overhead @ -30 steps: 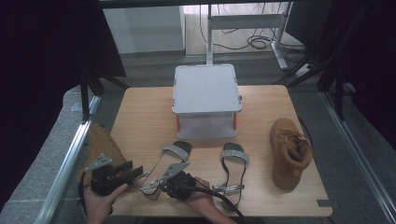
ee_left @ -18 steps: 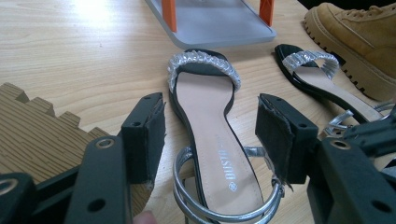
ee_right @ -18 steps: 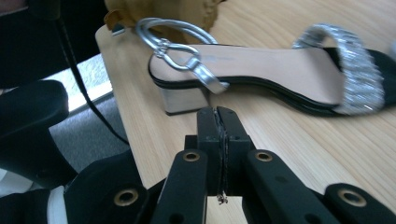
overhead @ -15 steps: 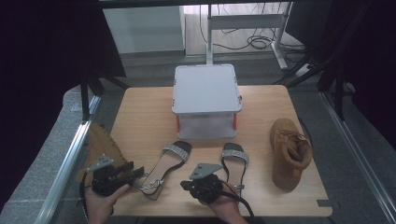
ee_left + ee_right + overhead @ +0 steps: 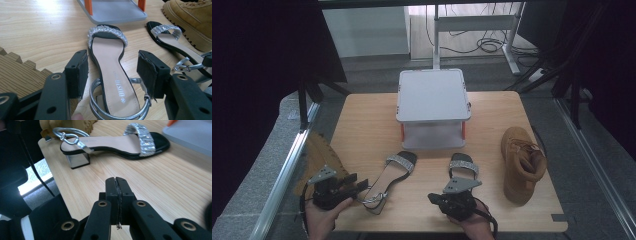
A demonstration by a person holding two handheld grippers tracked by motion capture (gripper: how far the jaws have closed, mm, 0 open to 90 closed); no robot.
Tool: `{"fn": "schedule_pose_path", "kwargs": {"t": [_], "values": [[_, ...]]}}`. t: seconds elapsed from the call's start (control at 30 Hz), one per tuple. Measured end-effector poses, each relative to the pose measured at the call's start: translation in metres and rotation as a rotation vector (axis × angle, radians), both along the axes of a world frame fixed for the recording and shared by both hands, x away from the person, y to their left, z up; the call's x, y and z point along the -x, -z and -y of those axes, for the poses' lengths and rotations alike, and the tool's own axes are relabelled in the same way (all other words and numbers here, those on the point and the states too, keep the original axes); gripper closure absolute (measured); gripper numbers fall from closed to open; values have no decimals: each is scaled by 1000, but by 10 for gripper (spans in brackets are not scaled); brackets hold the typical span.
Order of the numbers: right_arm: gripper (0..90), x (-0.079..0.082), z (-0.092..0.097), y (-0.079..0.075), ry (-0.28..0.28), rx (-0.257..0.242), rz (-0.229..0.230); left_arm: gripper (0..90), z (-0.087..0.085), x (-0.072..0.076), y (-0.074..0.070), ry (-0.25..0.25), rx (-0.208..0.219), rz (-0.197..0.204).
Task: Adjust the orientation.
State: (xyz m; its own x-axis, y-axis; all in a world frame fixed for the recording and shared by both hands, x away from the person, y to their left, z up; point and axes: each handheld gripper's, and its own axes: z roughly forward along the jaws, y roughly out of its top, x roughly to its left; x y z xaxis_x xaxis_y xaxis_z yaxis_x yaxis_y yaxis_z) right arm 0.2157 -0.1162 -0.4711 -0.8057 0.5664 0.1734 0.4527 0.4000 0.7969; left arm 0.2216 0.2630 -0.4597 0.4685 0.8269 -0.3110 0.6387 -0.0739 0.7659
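A pair of black sandals with silver straps lies on the wooden table [image 5: 367, 125]. The left sandal [image 5: 389, 180] has its heel end between the fingers of my left gripper [image 5: 361, 185], which stands open; in the left gripper view the pads [image 5: 80, 72] flank the sandal's insole [image 5: 112, 82] without pressing on it. The right sandal [image 5: 461, 167] lies just beyond my right gripper [image 5: 433, 198], which points left. In the right gripper view my right gripper [image 5: 117, 187] is shut on nothing and faces the left sandal [image 5: 112, 143] across bare wood.
A grey lidded box [image 5: 432, 100] with orange clasps stands at the table's middle back. A tan boot [image 5: 522, 162] lies at the right. Another tan shoe [image 5: 319, 152] lies sole-up at the left edge, beside my left gripper. A metal rail [image 5: 282, 180] runs along the left.
My right gripper has moved right, from beside the left sandal's heel to in front of the right sandal, staying shut. The left gripper has not moved.
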Motion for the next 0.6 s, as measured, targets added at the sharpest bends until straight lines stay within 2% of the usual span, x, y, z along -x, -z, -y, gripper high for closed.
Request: {"fn": "schedule_pose_path", "kwargs": {"t": [0.27,0.43,0.6], "values": [[894,5,16,2,38,8,-4,425,-1,0,0,-2,0,1],[894,11,16,7,31,27,-10,425,-1,0,1,-1,0,-1],[895,18,13,18,20,70,-34,424,1,-1,2,8,-3,-6]]}}
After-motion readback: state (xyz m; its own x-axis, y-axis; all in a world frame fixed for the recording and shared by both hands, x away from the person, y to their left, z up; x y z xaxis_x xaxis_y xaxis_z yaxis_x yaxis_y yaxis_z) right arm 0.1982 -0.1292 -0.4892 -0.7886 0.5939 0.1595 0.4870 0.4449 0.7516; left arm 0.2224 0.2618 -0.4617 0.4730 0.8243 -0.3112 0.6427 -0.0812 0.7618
